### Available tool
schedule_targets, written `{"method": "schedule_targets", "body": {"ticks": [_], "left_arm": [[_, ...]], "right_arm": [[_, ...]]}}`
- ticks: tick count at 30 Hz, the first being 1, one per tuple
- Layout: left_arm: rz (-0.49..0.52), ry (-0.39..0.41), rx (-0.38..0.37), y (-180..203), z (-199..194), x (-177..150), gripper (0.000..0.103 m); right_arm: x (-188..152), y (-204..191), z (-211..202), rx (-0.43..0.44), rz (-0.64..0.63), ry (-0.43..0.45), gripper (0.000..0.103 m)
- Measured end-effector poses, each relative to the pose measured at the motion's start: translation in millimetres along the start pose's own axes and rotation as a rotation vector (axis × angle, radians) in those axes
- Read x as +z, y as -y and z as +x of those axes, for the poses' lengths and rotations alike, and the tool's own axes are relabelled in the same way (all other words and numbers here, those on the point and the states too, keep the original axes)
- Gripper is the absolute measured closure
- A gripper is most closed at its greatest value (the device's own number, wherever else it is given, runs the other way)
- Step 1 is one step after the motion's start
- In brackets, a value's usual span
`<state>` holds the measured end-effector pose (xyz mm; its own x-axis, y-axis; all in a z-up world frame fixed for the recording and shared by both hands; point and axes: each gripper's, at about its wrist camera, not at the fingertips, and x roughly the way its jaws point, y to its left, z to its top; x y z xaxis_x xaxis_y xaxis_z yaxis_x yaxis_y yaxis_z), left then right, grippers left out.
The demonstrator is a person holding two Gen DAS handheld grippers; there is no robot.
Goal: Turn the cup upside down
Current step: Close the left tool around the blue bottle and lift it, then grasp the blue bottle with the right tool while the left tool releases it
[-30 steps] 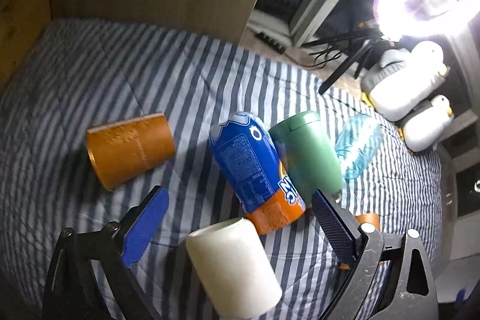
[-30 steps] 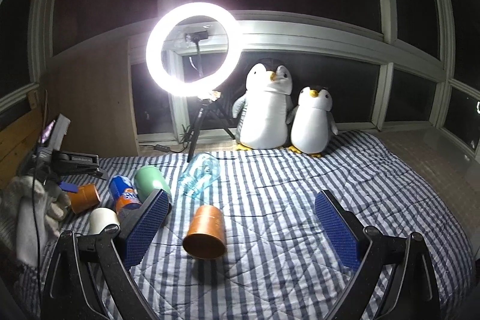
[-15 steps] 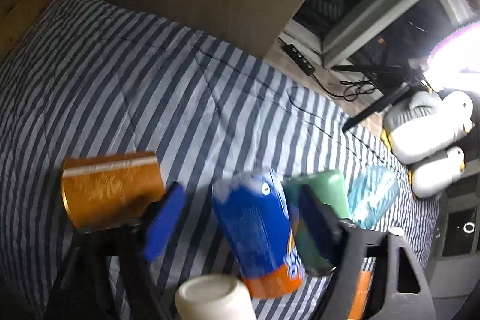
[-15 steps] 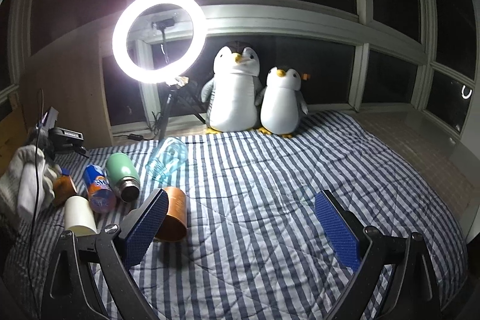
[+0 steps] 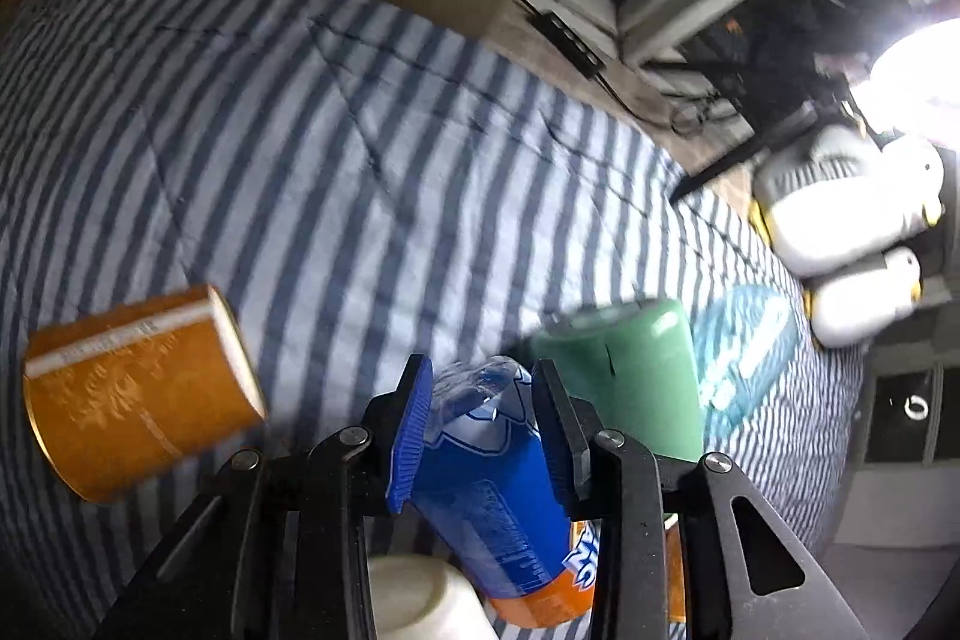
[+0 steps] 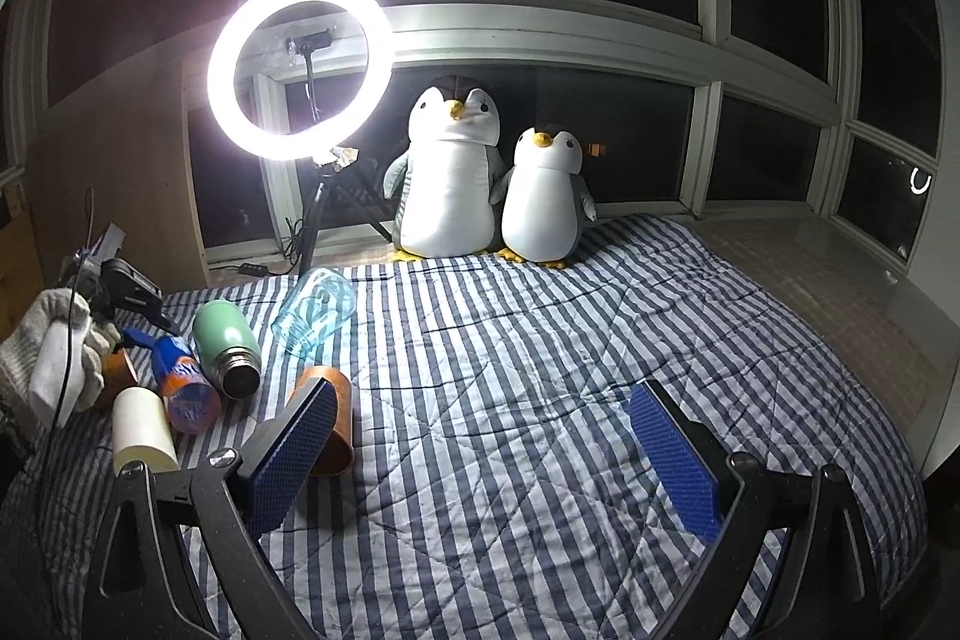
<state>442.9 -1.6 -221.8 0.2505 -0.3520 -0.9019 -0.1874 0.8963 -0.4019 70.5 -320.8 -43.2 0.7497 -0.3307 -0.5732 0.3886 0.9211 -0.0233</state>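
The left gripper (image 5: pixel 480 400) is clamped on the blue cup (image 5: pixel 492 484), lying on the bed (image 6: pixel 540 340) at the left. Its slick tapered wall could slip mid-flip. The right gripper (image 6: pixel 480 454) hangs apart, empty.

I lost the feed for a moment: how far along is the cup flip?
Done: nothing upended; every cup on the striped quilt lies on its side. In hand: the left tongs are closed around the blue-and-orange printed cup, also lying down. The right tongs hang open, empty. Left: lift it, turn it over, set it down on its mouth.
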Motion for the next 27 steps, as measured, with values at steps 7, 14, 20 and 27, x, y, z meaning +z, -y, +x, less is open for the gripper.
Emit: {"method": "schedule_targets", "body": {"ticks": [7,14,20,27], "left_arm": [[0.120,-0.054,-0.002,28,5,-33,0.068],[0.296,-0.094,0.036,65,9,-82,0.067],[0.378,-0.136,0.014,83,6,-120,0.067],[0.453,-0.168,-0.012,98,7,-163,0.067]], "right_arm": [[0,-6,3,0.039,-0.008,-0.003,0.006],[-1,-16,12,0.117,-0.039,-0.048,0.006],[-3,-34,25,0.214,-0.100,-0.115,0.006],[-2,-69,51,0.383,-0.211,-0.239,0.006]]}}
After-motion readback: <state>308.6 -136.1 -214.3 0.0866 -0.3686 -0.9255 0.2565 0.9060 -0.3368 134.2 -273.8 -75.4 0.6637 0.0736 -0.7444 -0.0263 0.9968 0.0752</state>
